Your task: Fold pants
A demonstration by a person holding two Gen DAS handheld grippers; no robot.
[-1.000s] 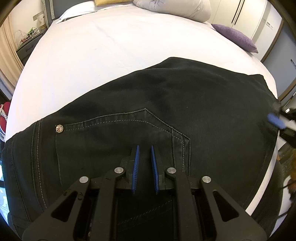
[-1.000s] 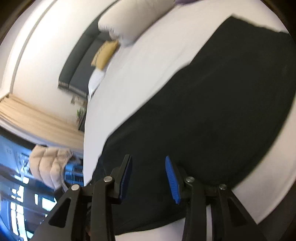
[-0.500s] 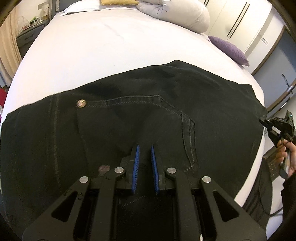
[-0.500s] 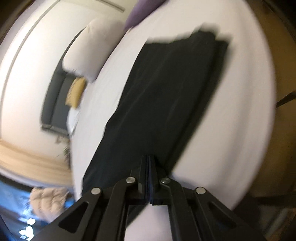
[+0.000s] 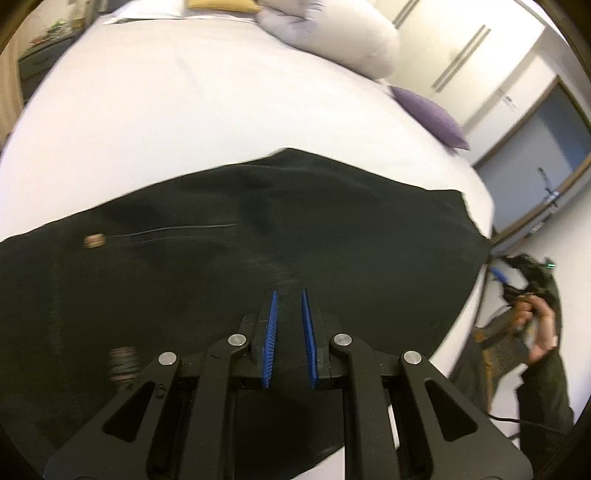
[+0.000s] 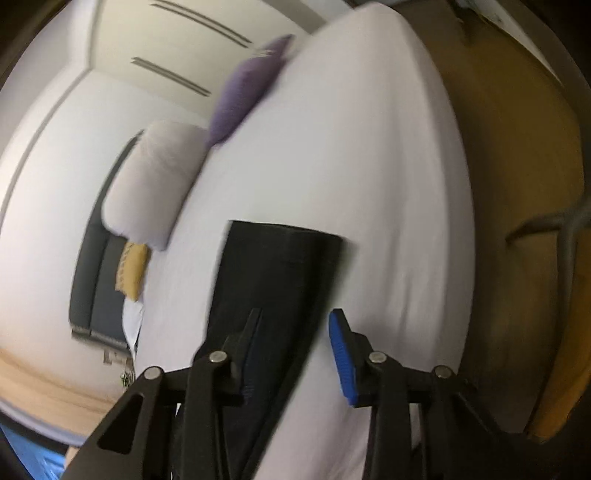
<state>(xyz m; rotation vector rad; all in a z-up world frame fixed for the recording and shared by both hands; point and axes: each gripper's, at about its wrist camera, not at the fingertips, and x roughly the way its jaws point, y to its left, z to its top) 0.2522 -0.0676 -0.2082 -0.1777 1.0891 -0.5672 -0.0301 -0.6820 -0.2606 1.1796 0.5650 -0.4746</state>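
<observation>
Black pants [image 5: 258, 240] lie flat on the white bed [image 5: 147, 110], with a rivet and pocket stitching blurred at the left. My left gripper [image 5: 288, 295] hovers over their near part, its blue pads a narrow gap apart, nothing between them. In the right wrist view the pants [image 6: 273, 280] show as a dark strip on the bed [image 6: 369, 184]. My right gripper [image 6: 295, 321] is open over the strip's near edge, holding nothing. It also shows in the left wrist view [image 5: 502, 275], held by a hand off the bed's right edge.
A grey pillow [image 5: 332, 40], a purple cushion [image 5: 432, 118] and a yellow cushion [image 5: 221, 4] lie at the head of the bed. White wardrobe doors [image 5: 461, 55] stand beyond. Brown floor [image 6: 517, 184] runs along the bed's right side.
My right gripper went from open to shut to open again and drew back along the pants toward the bed's edge. My left gripper rose and pulled back slightly; the view is blurred by motion.
</observation>
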